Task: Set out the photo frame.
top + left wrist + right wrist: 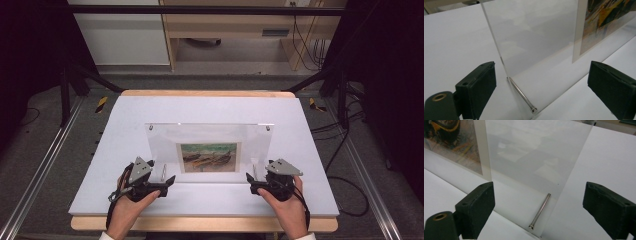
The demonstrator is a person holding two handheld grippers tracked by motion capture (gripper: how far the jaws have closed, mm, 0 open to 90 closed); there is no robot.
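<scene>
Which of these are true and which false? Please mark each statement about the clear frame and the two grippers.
1. The clear frame stands upright on the white table. True.
2. The left gripper is clamped on the frame. False: its jaws are open, not pressing it.
3. The picture in the frame shows boats. True.
4. The right gripper holds a metal pin. False: its jaws are open and the pin sits at the frame's foot.

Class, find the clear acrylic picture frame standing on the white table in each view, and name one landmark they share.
High view: clear acrylic picture frame, centre, between both grippers.
Left gripper view: upper middle, corner between open jaws.
Right gripper view: upper middle.
Shared landmark: the boat painting inside it.
</scene>
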